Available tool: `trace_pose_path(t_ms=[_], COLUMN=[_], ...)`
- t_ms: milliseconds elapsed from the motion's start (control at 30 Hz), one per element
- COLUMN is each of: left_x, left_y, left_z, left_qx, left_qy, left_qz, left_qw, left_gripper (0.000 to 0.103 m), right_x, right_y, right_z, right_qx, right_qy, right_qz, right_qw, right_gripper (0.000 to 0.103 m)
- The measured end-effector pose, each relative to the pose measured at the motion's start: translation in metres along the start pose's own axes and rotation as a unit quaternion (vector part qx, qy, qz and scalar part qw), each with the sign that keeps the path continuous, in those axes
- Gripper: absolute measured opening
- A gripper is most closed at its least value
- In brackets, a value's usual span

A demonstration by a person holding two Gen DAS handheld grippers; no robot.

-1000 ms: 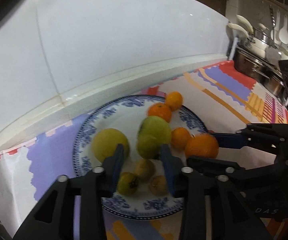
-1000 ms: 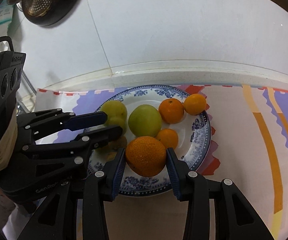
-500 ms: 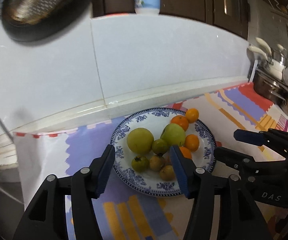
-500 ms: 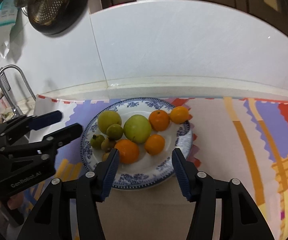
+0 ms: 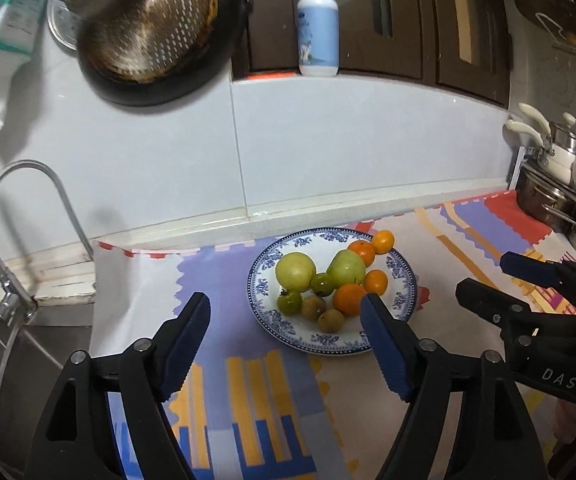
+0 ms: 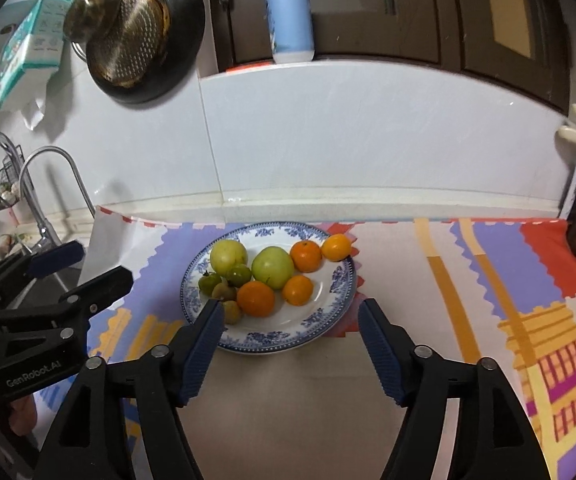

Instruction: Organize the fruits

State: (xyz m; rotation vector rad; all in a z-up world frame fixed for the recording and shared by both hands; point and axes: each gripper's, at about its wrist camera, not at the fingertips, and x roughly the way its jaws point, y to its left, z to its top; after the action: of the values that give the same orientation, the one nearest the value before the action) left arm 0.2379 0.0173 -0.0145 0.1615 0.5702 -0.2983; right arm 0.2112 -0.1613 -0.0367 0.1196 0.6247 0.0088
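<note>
Both claws spread, empty.
Left gripper (image 5: 285,318) and right gripper (image 6: 290,320) have just been opening, hovering clear of the plate (image 6: 328,312) of fruit.

Ahead of both grippers a plate (image 6: 340,280) of fruit (image 6: 272,266) lies on the mat (image 6: 468,280); behind it the wall (image 6: 368,136), a tap (image 6: 43,184) far left.

Both claws, left (image 5: 285,322) and right (image 6: 291,326), now opened, backed off fruit plate (image 6: 330,304).
</note>
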Motion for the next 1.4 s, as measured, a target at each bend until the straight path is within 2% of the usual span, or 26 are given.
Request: trace_pose_path(t_ms=[233,300,733,900,1100,1200,1400], left_x=[-0.038,-0.047,-0.105,-0.127,-0.154,-0.166,-0.184], left_y=[-0.010,-0.014,-0.041,-0.051,-0.063,-0.068,-0.079], left_z=[-0.008,-0.011,-0.033,-0.043,-0.055,-0.060,-0.066], left_qx=[-0.009,-0.009,-0.024,-0.031,-0.038,-0.037,-0.036], left_qy=[-0.022,-0.025,-0.049,-0.051,-0.059,-0.063,-0.066], left_qz=[0.018,0.020,0.048,0.057,0.066,0.071,0.074], left_qw=[0.9996,0.9995,0.9973,0.9965,0.9953,0.9948,0.9944], left_gripper=[0.087,0.087,0.095,0.096,0.102,0.103,0.103], right_x=[-0.040,-0.048,-0.108,-0.130,-0.153,-0.165,-0.187], right_y=[-0.001,-0.001,-0.016,-0.020,-0.025,-0.026,-0.031], right_z=[-0.007,-0.009,-0.030,-0.040,-0.052,-0.059,-0.071], right_qx=[-0.010,-0.010,-0.017,-0.023,-0.025,-0.027,-0.025], right_qy=[-0.022,-0.027,-0.050,-0.055,-0.062,-0.065,-0.070], right_qz=[-0.002,-0.005,0.003,0.005,0.009,0.013,0.018], right_qw=[1.000,1.000,0.999,0.998,0.998,0.997,0.997], right_gripper=[0.072,0.074,0.075,0.075,0.075,0.079,0.079])
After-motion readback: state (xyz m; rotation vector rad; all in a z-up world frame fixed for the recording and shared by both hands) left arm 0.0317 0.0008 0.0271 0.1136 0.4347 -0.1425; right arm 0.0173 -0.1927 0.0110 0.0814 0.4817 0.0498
